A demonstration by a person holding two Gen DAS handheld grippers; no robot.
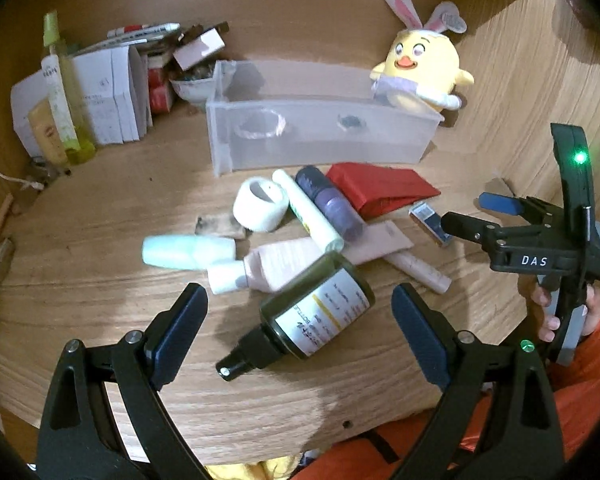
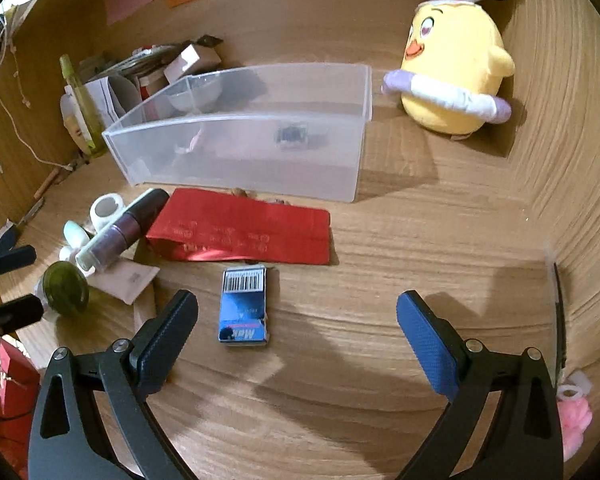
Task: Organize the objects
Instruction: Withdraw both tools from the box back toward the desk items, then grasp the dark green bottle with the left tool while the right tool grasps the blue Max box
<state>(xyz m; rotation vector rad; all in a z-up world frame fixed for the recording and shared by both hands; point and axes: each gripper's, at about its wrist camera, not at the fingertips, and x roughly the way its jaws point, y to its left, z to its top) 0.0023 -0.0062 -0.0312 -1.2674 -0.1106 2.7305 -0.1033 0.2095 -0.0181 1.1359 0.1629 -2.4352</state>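
Right wrist: blue box [image 2: 244, 307] near desk edge [image 2: 260, 468].

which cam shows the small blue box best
The right wrist view: the small blue box lies flat just ahead of the open right tool, barcode visible. In the left wrist view it is a small sliver, partly hidden behind that tool.

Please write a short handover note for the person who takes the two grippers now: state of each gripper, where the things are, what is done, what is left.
Left gripper: open, empty, dark green bottle lying between its fingers.
Right gripper: open, empty, above the small blue box.
Clear bin: almost empty, only two small items inside.
Left to do: the tubes, bottles, tape roll and red packet lie loose in front of the bin.
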